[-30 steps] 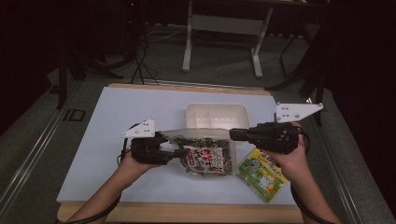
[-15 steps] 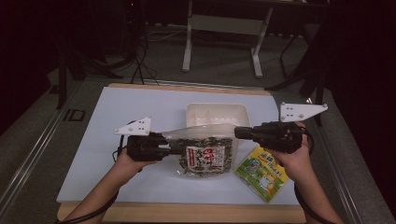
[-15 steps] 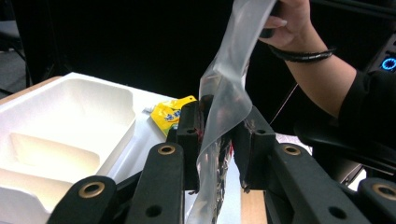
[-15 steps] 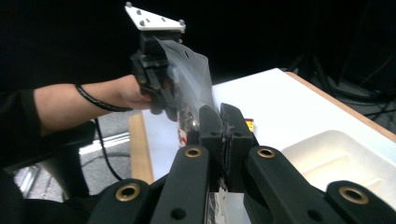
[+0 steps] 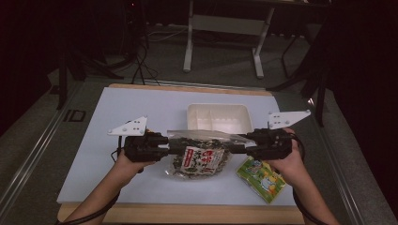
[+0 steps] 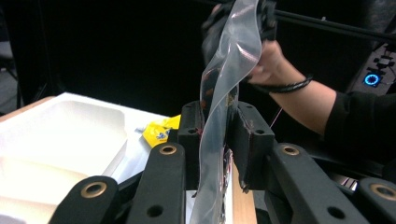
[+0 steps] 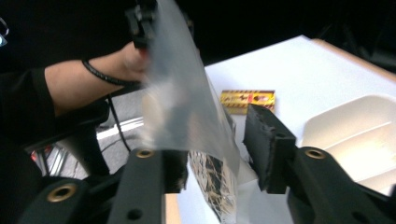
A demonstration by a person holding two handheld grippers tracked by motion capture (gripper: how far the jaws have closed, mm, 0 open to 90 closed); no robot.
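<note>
The clear snack bag (image 5: 199,157) is held just above the white table (image 5: 117,117), stretched between the two grippers in front of the white tray (image 5: 218,117). Its printed contents are legible in the high view only as a red-and-white label over dark pieces; the wording cannot be read. In the left gripper view the bag's clear top film (image 6: 224,93) is seen passing between the pads, and the left gripper (image 5: 169,146) is clamped on it. In the right gripper view the film (image 7: 180,102) is blurred, and a clear gap is seen between it and the far pad; the jaws of the right gripper (image 5: 237,146) have just been opening and stand apart, with the bag's edge still between them but not pressed. This gap cannot be made out in the high view, where both jaw sets are merged with the bag's dark ends. The green packet (image 5: 260,178) is partly covered by the right hand (image 5: 286,157) in the high view. A yellow packet (image 7: 247,99) is seen lying on the table beyond the jaws in the right gripper view. The tray is cut off by the frame edge in both gripper views.
</note>
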